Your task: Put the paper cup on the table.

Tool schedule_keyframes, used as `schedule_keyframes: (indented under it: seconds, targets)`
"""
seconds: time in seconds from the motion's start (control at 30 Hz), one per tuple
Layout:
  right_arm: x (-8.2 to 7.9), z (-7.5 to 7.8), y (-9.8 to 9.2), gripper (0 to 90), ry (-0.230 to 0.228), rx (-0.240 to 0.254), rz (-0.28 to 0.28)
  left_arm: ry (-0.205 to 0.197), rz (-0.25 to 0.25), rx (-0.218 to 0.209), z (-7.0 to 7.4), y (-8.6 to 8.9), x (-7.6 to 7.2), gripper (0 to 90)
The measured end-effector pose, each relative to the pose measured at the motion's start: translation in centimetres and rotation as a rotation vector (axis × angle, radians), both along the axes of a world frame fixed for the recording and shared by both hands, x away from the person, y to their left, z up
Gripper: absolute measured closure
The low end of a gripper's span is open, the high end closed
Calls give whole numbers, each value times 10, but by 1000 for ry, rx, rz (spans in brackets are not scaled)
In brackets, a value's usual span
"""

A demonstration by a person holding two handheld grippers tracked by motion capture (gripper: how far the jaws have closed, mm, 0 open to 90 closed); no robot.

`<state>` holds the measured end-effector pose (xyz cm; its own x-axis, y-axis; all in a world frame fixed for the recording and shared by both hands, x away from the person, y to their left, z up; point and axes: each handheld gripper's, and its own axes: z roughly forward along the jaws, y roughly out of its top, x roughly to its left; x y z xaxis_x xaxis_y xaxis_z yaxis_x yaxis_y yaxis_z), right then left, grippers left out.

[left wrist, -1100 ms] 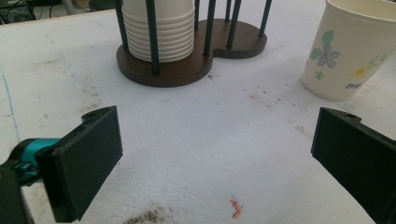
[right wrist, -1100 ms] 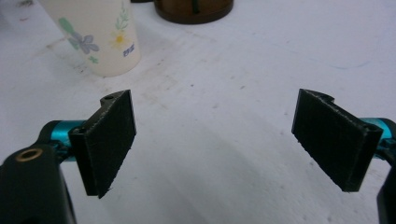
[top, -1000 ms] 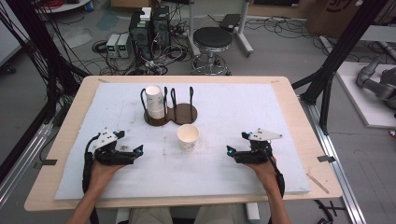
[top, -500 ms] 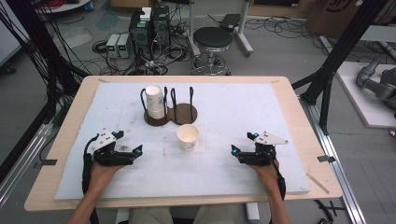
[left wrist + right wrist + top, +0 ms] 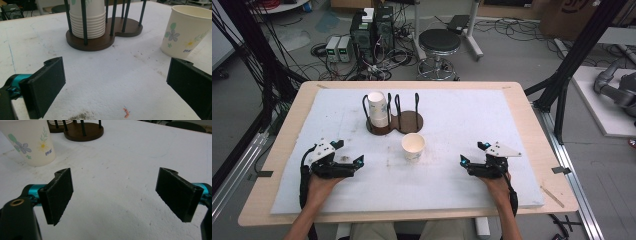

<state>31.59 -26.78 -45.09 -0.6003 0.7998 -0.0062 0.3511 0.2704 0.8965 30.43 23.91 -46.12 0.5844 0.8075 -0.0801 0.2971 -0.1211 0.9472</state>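
White foam table point(image 5: 512, 125) | left gripper point(image 5: 357, 162), right gripper point(image 5: 463, 161): jaws spread, empty | cup point(image 5: 413, 146) upright between them, ahead | judged light, crushable: grip mid-wall gently.

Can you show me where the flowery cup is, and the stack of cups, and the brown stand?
flowery cup point(image 5: 183, 32), left gripper view, on its printed side wall.
stack of cups point(image 5: 87, 23), left gripper view, on the stacked rims.
brown stand point(image 5: 412, 120), high view, on its bare round base.
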Motion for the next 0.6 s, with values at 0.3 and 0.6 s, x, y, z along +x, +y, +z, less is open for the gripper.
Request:
schedule_keyframes:
  seconds: [0.3,0.6]
  targets:
    - [-1,0,-1,149,2,18,-6,-9,2,-12,0,1,-1,20]
    - [0,0,-2,150,2,18,6,-4,4,-10,0,1,0,20]
